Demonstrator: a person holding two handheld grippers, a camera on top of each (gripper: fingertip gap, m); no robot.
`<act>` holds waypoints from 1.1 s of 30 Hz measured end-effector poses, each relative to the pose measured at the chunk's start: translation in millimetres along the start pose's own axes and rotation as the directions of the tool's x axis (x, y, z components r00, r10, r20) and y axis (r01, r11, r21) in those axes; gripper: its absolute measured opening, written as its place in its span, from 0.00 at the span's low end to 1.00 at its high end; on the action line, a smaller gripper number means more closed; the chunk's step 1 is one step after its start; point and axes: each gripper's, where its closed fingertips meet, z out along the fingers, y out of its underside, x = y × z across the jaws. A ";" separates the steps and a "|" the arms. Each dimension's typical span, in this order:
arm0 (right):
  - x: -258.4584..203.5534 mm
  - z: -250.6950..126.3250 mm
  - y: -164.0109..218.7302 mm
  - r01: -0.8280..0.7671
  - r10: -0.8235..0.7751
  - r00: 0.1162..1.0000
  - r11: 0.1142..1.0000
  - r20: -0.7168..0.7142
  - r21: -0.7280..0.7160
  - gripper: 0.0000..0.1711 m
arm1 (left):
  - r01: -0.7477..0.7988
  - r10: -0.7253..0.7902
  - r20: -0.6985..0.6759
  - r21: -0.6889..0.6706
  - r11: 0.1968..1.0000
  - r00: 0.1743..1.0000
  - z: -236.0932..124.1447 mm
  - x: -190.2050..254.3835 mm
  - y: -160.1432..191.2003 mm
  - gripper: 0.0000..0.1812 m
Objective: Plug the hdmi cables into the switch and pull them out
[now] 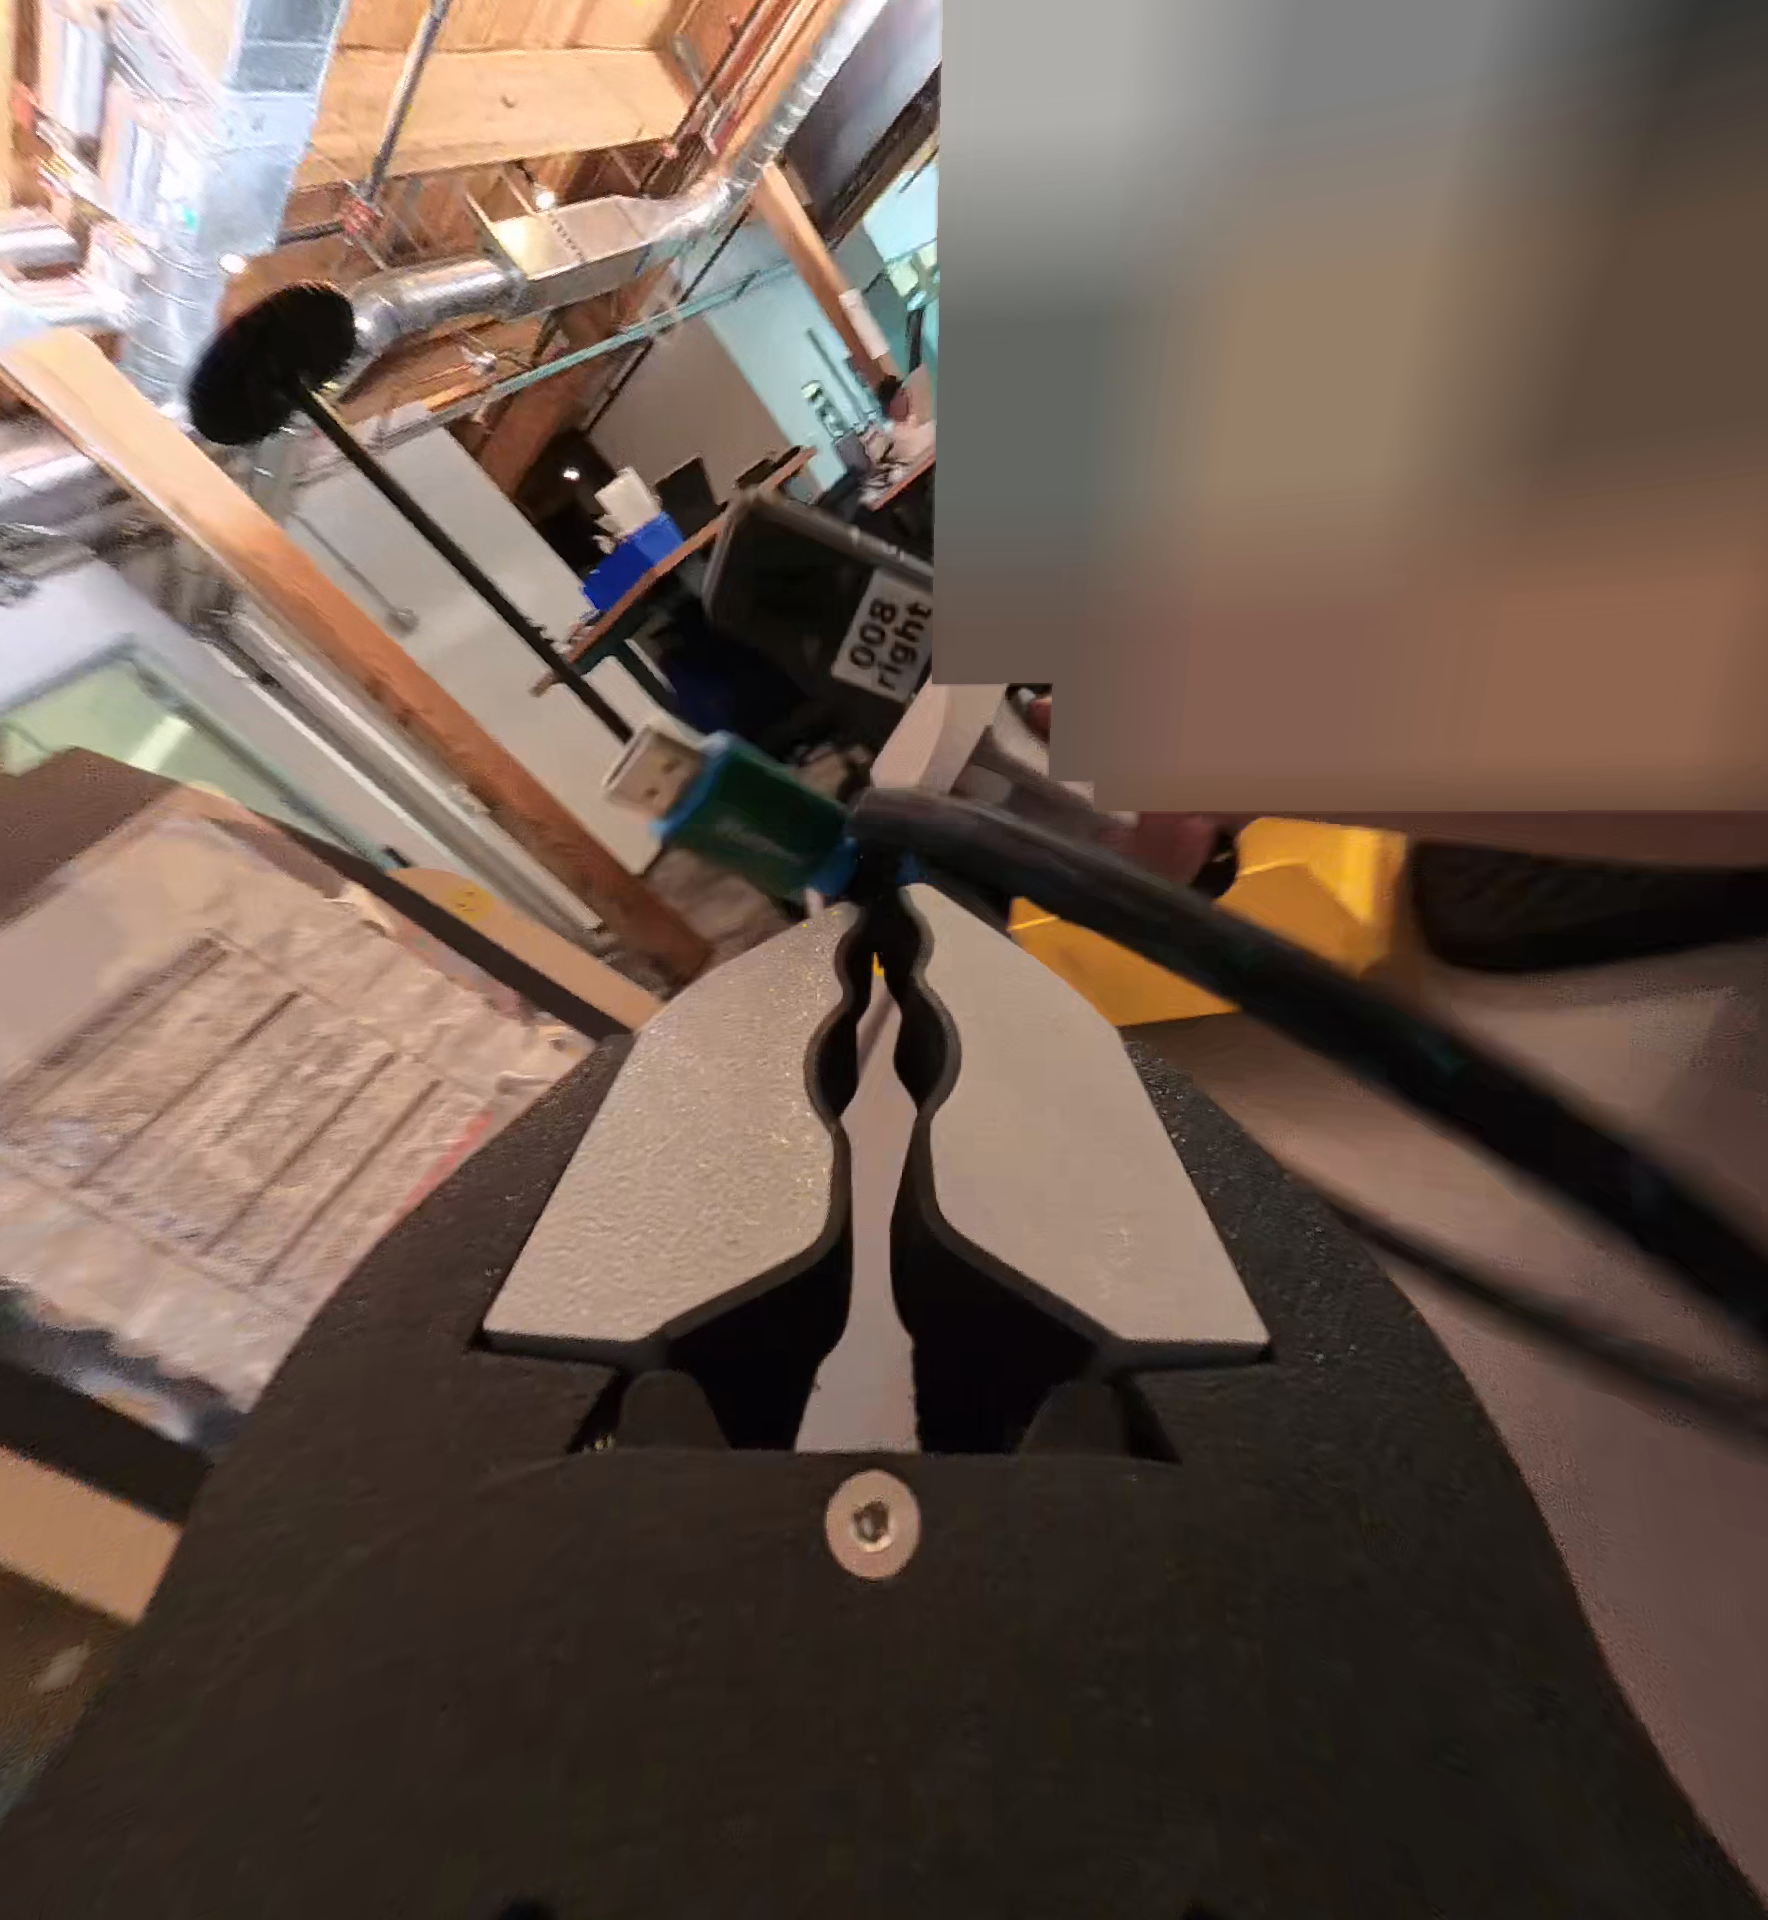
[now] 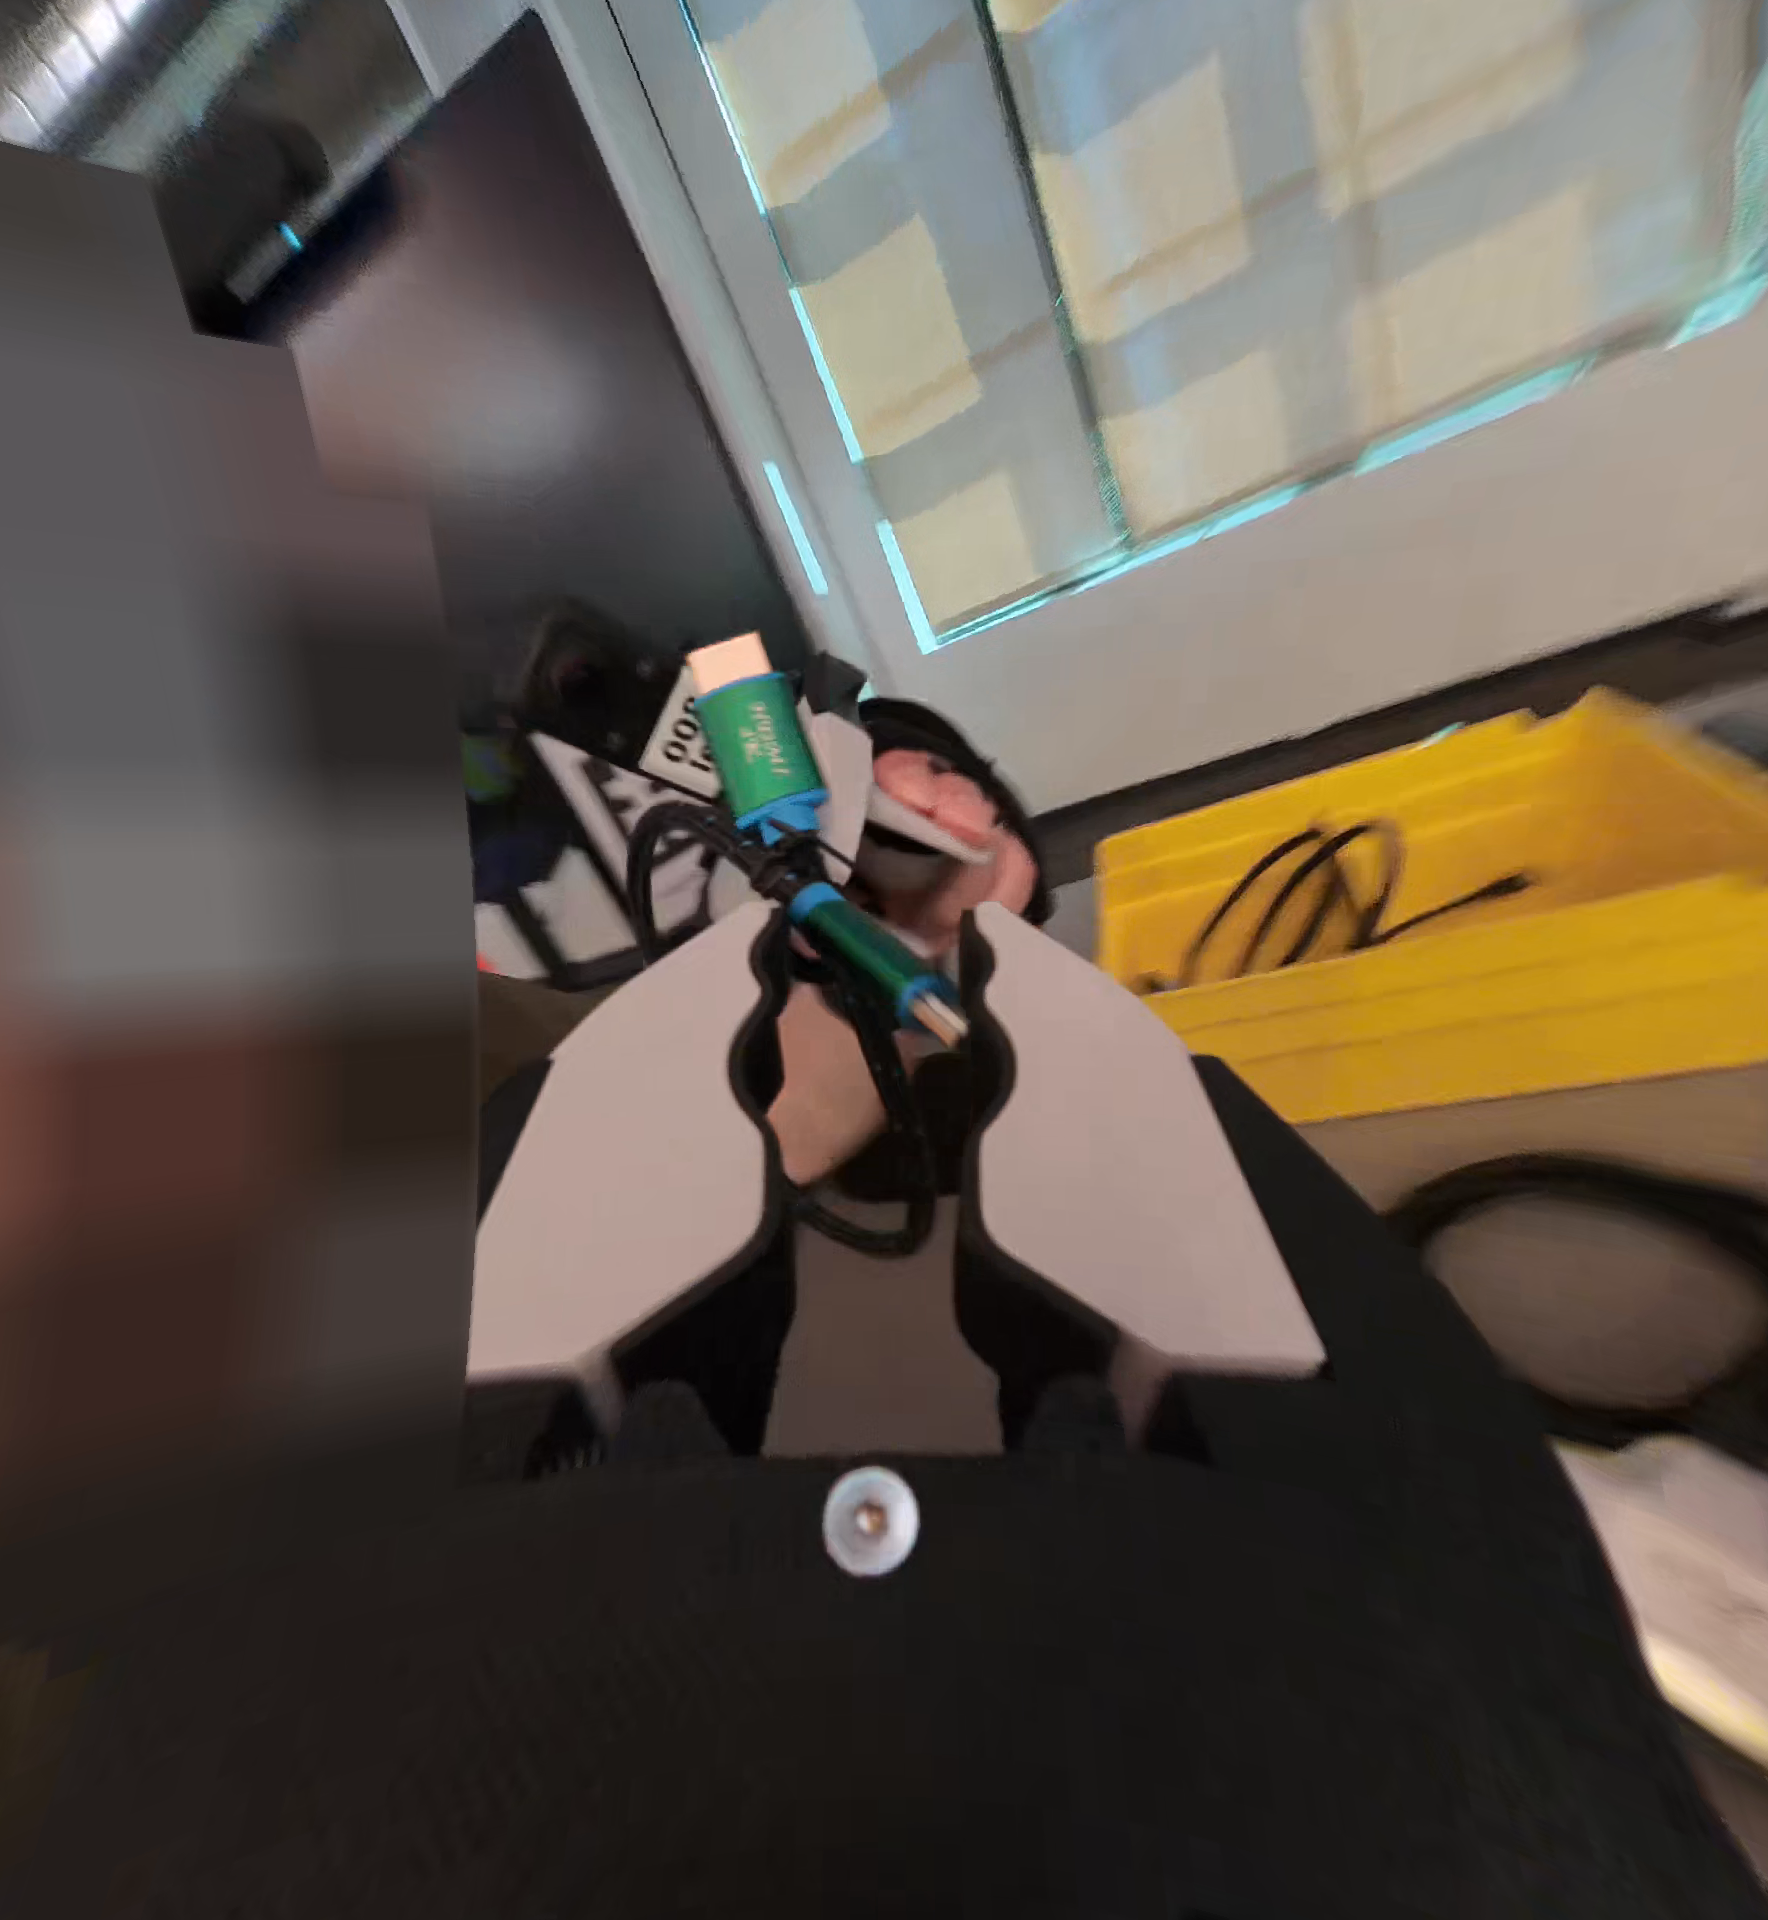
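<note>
Green-shelled HDMI cable (image 1: 745, 810) pinched in left gripper (image 1: 880, 914) | right gripper (image 2: 869, 945) agape | switch unseen

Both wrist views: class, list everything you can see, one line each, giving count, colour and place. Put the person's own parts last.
HDMI plugs: two, green with blue collars, held in the air, one above the other.
Cable: one, black, bundled below the plugs, running right.
Bin: one, yellow, on the surface at right, holding a black lead.
Loose cable: one, black, looped beside the bin.
Lamp: one, black, background.
Left gripper: grey fingers, clamped on the cable.
Right gripper: grey fingers, apart around the lower plug.
Hand: one, behind the plugs.
</note>
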 end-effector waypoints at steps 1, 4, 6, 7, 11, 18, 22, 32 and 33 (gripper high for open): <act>-1.5 -3.0 -5.0 0.107 -0.106 0.994 0.994 -0.035 0.025 0.20 | 0.025 -0.024 -0.007 0.017 1.000 1.000 -0.7 0.1 -3.0 0.01; -12.0 -10.9 -11.5 0.383 -0.379 0.922 0.922 -0.086 0.047 0.18 | 0.083 -0.081 -0.042 0.069 0.994 0.996 -3.0 2.3 -11.3 0.01; -16.7 -17.9 -14.8 0.548 -0.540 0.830 0.836 -0.141 0.027 0.19 | 0.120 -0.114 -0.068 0.093 0.988 0.991 -6.0 2.6 -15.8 0.01; -20.6 -22.1 -18.3 0.632 -0.619 0.765 0.775 -0.176 0.022 0.19 | 0.139 -0.130 -0.083 0.106 0.985 0.988 -7.8 2.7 -18.5 0.01; -36.1 -35.5 -26.3 0.909 -0.883 0.340 0.397 -0.325 -0.129 0.19 | 0.205 -0.184 -0.145 0.139 0.969 0.972 -13.2 5.2 -26.6 0.01; -24.6 -23.0 -9.6 0.872 -0.953 -0.211 -0.084 -0.216 -0.482 0.33 | 0.441 -0.384 -0.347 0.102 0.891 0.856 -10.7 20.9 -31.5 0.01; -28.6 -20.4 -11.2 0.796 -0.891 -0.419 -0.269 -0.173 -0.542 0.35 | 0.533 -0.442 -0.462 0.082 0.842 0.769 -13.2 32.3 -39.5 0.01; -65.0 14.1 15.2 0.706 -0.815 -0.579 -0.501 -0.002 -0.500 0.26 | 0.666 -0.577 -0.543 -0.044 0.745 0.610 -6.7 40.7 -28.4 0.01; -63.0 16.2 20.6 0.718 -0.832 -0.554 -0.492 0.023 -0.493 0.19 | 0.670 -0.586 -0.543 -0.059 0.740 0.601 -6.0 41.2 -25.8 0.00</act>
